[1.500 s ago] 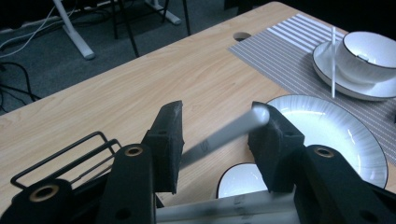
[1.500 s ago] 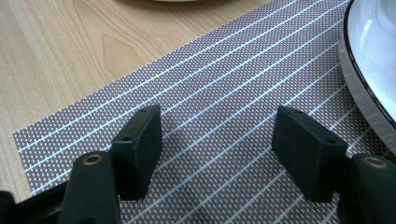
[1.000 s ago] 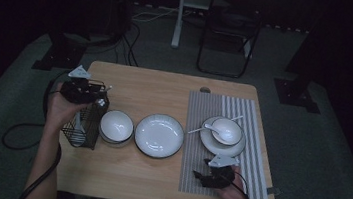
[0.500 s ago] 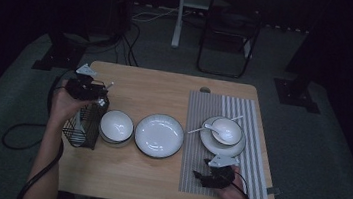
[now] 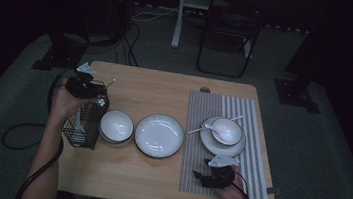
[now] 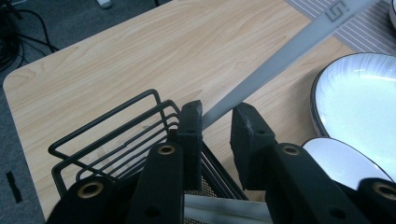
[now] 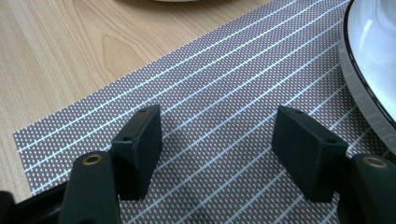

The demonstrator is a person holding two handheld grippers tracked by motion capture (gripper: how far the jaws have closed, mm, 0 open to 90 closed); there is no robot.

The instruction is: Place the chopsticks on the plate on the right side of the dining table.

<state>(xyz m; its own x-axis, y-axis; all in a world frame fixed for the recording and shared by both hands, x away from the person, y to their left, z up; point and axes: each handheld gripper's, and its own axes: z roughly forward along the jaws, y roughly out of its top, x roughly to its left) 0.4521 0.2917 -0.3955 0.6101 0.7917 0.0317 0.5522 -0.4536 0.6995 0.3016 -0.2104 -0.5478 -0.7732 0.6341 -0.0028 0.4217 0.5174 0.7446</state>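
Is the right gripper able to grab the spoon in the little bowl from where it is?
Probably yes. The right gripper is open and empty on the striped placemat, just in front of the plate holding the bowl. The spoon handle sticks out leftward with nothing covering it.

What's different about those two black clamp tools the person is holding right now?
The left gripper is nearly closed, with a flat grey utensil handle between its jaws; the right gripper stands wide open and holds nothing. The left one sits above the black wire basket at the table's left; the right one hovers low over the striped placemat near a plate's rim. Both have two black jaws.
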